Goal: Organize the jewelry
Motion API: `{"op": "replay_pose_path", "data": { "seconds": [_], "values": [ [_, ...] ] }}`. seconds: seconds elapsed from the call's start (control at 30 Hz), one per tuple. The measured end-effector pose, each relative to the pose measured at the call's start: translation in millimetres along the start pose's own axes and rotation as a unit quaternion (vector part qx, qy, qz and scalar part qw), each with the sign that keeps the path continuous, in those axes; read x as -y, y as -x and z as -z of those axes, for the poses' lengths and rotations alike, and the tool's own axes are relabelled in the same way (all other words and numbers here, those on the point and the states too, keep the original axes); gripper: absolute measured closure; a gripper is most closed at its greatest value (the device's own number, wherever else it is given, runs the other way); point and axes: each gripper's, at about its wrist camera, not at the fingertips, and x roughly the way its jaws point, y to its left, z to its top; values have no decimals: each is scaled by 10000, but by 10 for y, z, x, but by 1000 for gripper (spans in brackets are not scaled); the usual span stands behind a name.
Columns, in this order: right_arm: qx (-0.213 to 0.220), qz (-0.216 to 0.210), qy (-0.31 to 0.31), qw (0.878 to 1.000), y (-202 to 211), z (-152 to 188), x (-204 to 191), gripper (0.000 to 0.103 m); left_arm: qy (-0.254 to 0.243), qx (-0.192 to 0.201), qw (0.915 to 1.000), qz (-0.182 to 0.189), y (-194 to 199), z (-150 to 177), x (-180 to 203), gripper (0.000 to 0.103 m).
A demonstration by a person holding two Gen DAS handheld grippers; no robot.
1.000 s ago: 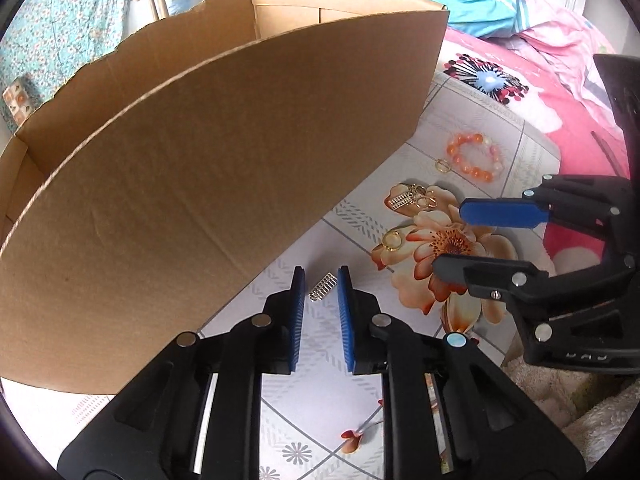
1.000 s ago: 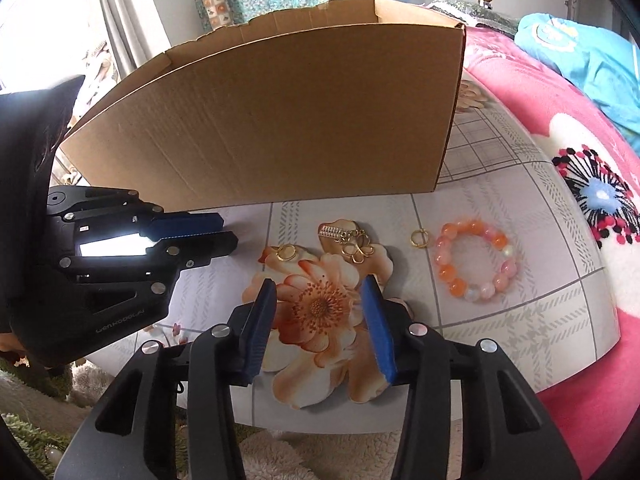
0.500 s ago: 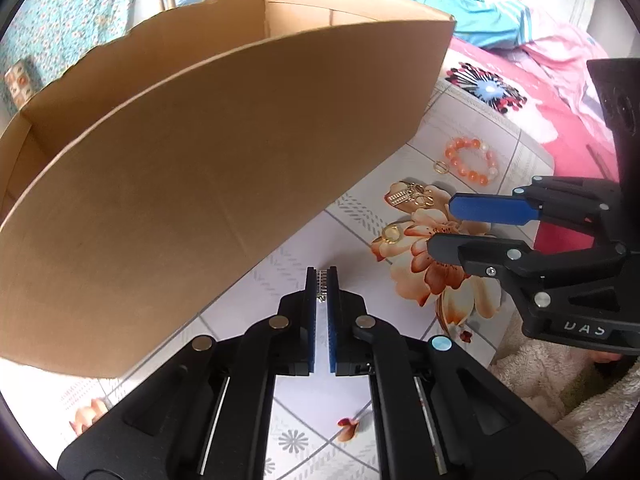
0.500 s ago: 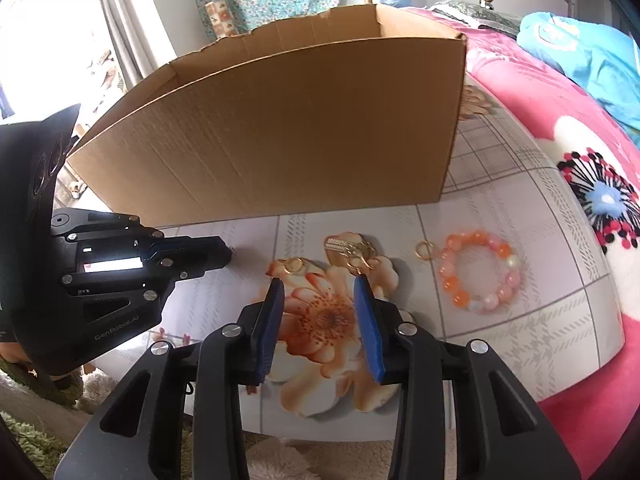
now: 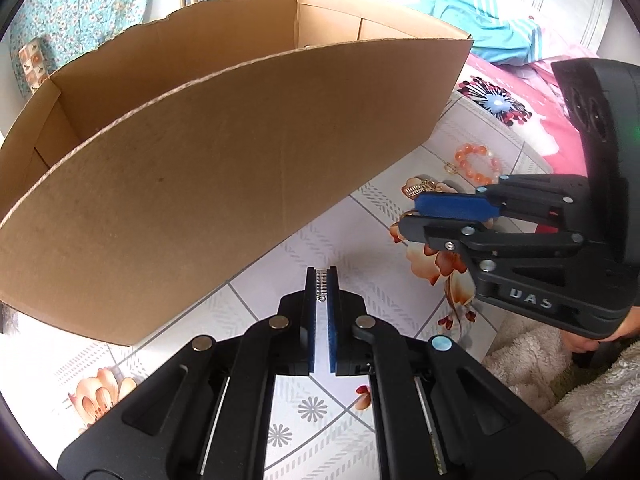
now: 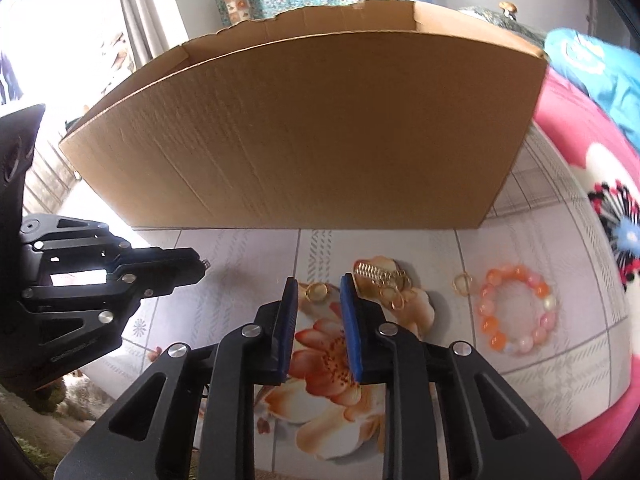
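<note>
**Left pads pinch the silver piece; right jaws narrowing around the gold ring**

Your left gripper is clamped on a small silver ribbed piece, a narrow coil-like strip standing between the blue pads near their tips, just above the tiled-pattern cloth and just in front of the cardboard box. The gripper points steeply down and forward, toward the box's near wall.

Your right gripper also tilts steeply down, and its jaws are closing. A thin gold ring lies flat on the cloth between the fingertips; the pads do not press on it. Just right of the right finger sits a tangle of gold pieces, one ribbed like a spring, the others looped. Further right lie a second small gold ring and, beside it, a bracelet of round, glossy orange and pale pink beads.

The cloth is smooth, printed with grey grid lines and a large orange flower. The box is plain brown corrugated board, open on top, its far edge torn ragged. Pink bedding lies to the right, and a fluffy cream fabric at the near edge.
</note>
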Motion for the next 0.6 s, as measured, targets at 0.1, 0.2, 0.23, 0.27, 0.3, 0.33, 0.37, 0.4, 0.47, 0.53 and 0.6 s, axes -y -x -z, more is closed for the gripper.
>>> {"op": "replay_pose_path", "data": {
  "seconds": [0.1, 0.2, 0.23, 0.27, 0.3, 0.33, 0.37, 0.4, 0.47, 0.53, 0.6],
  "values": [
    [-27, 179, 271, 9995, -37, -34, -78, 90, -3, 1, 10000, 29, 2, 1, -5, 99],
    [-42, 201, 393, 9990, -51, -53, -95, 90, -10, 7, 10000, 56, 5, 2, 1, 99],
    [-39, 202, 432, 9989, -56, -59, -101, 90, -11, 9, 10000, 56, 18, 12, -14, 99],
    [-32, 202, 443, 9988, -57, -64, -103, 91, -9, 12, 10000, 56, 20, 14, -14, 99],
    [-22, 198, 433, 9989, -61, -68, -103, 91, -2, 15, 10000, 62, 21, 14, -15, 99],
    [-21, 182, 407, 9990, -59, -70, -95, 91, 0, 15, 10000, 65, 22, 13, -11, 99],
    [-24, 152, 383, 9991, -48, -56, -89, 91, 2, 26, 10000, 63, 33, 10, -8, 99],
    [-9, 133, 367, 9992, -36, -37, -63, 91, -2, 39, 10000, 63, 47, 10, -5, 99],
    [45, 126, 348, 9993, 29, -2, -82, 91, -17, 75, 9999, 76, 92, 9, 4, 99],
    [120, 77, 293, 9995, 116, 4, -78, 91, -19, 134, 9998, 159, 162, -1, 22, 99],
    [237, -10, 248, 9994, 247, 2, -86, 91, -25, 270, 9990, 358, 261, -20, 34, 99]
  ]
}}
